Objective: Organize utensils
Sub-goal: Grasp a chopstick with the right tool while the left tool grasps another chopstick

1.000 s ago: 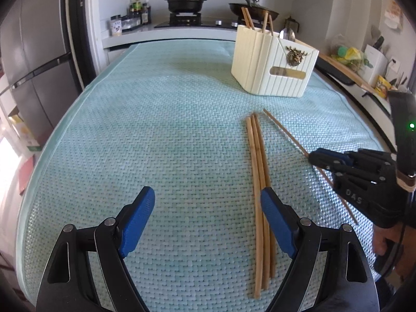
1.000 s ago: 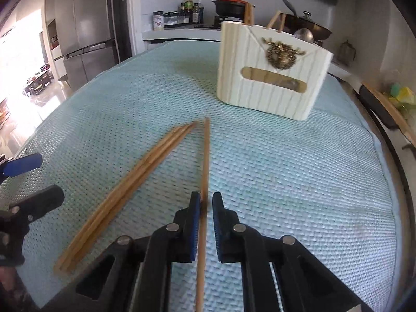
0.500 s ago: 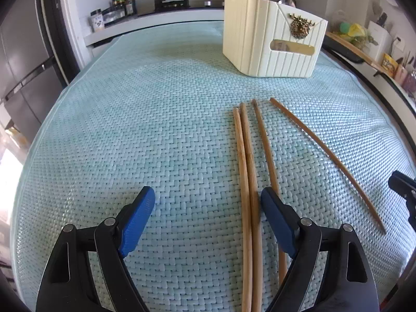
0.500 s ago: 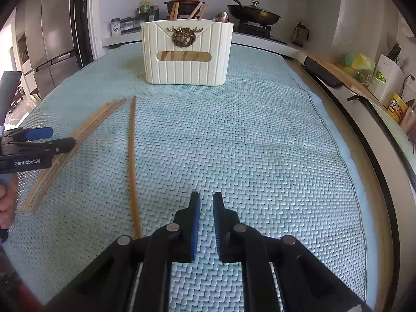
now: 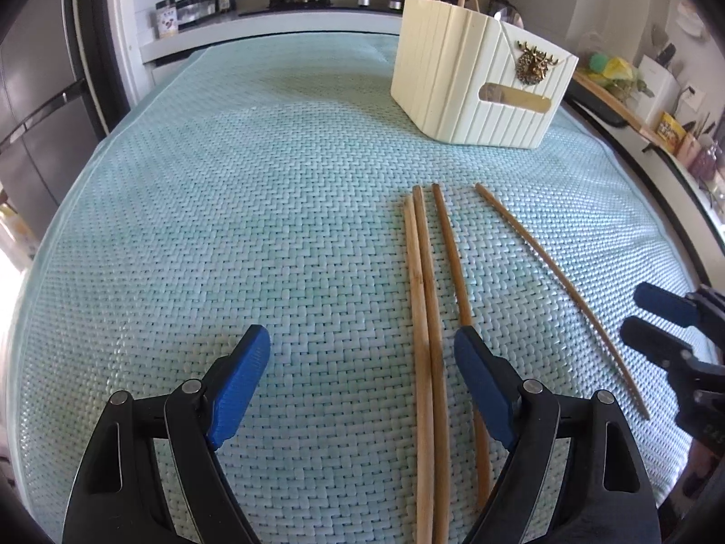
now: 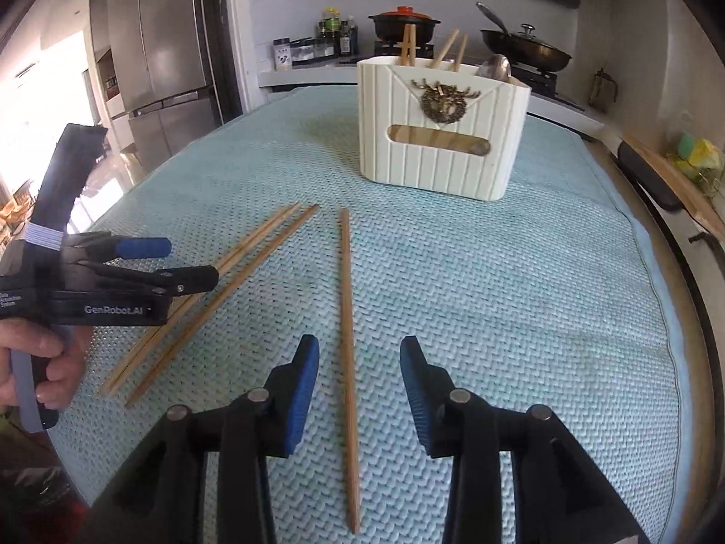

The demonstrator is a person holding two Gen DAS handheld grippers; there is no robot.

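Observation:
Three wooden chopsticks [image 5: 426,317] lie side by side on the pale green woven mat [image 5: 226,181], with a fourth chopstick [image 5: 557,281] apart to their right. My left gripper [image 5: 362,362] is open just above the mat; two of the three run between its fingers close to the right one, and the third passes under that finger. My right gripper [image 6: 360,353] is opening, and the lone chopstick [image 6: 346,317] lies flat on the mat between its fingers, untouched. A cream ribbed utensil holder [image 6: 435,136] stands farther back, holding chopsticks and a spoon.
A person's hand [image 6: 41,353] holds the left gripper [image 6: 181,262] over the three chopsticks [image 6: 217,299]. The right gripper [image 5: 657,317] shows at the right edge. Behind are a stove with pots [image 6: 403,22], a fridge [image 6: 167,45] and a cluttered counter [image 5: 634,90].
The right gripper, shut at the lone chopstick a second ago, swung away to the right and has come back over it with its jaws apart. The left gripper edged forward, still open.

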